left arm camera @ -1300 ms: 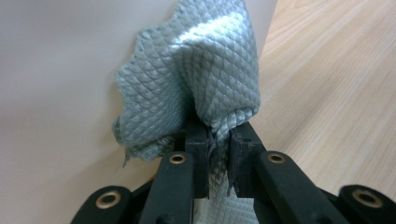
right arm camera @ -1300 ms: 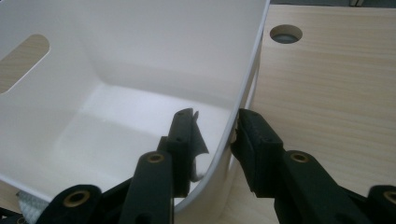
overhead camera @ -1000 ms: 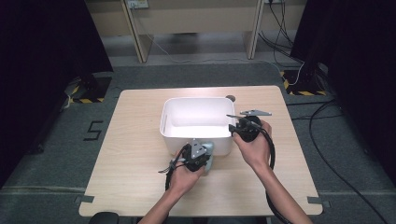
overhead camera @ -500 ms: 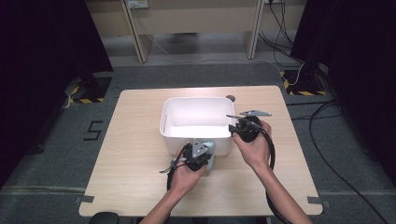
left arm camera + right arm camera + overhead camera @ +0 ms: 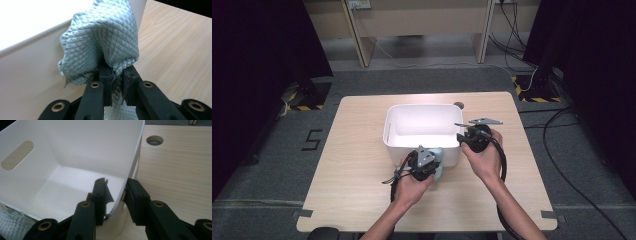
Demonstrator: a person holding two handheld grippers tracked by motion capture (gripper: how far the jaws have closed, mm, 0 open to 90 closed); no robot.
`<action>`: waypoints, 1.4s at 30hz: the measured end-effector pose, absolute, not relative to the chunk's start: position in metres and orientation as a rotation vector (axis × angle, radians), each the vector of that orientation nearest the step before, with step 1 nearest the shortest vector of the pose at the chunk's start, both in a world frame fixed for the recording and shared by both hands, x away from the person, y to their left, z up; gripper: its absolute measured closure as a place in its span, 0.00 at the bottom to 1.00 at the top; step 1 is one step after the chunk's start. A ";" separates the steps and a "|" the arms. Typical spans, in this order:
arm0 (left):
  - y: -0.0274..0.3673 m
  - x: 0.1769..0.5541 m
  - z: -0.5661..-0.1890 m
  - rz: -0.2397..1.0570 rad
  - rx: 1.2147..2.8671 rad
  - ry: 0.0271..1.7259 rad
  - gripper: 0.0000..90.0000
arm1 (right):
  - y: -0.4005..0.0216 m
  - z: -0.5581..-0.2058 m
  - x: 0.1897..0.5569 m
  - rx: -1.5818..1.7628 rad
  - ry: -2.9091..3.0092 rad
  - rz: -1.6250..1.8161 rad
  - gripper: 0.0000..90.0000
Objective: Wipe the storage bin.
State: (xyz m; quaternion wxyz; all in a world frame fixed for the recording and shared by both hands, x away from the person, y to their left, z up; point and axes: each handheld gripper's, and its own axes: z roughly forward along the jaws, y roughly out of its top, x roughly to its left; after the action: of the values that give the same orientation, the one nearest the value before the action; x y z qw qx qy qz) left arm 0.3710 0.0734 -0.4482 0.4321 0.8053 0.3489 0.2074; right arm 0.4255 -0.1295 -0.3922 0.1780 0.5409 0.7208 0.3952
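left tool [image 5: 116,82] clamps cloth [image 5: 105,42] | right tool [image 5: 113,195] straddles bin wall [image 5: 132,157]

A: Where's the cloth [image 5: 105,40]?
B: Pale teal, quilted, bunched; pinched between the left gripper's [image 5: 117,82] jaws, pressed against the bin's outer wall.
A: And the white bin [image 5: 75,152]?
B: Upright; its rim sits between the right gripper's [image 5: 115,195] jaws.

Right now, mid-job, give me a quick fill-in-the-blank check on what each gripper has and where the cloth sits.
1. The left gripper is shut on a pale green quilted ____.
2. The right gripper straddles the rim of the white plastic ____, one jaw inside and one outside.
3. The cloth is bunched against the bin's ____ wall.

Missing words: cloth; bin; outer
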 end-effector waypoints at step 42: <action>0.065 0.374 -0.461 0.519 2.039 0.855 0.89 | -0.130 -0.391 0.427 1.536 2.051 1.117 0.78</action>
State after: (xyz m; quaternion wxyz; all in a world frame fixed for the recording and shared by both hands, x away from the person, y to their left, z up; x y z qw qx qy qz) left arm 0.3738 0.0652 -0.4608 0.4216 0.8141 0.3413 0.2073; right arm 0.4271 -0.1304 -0.3912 0.1721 0.5414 0.7227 0.3937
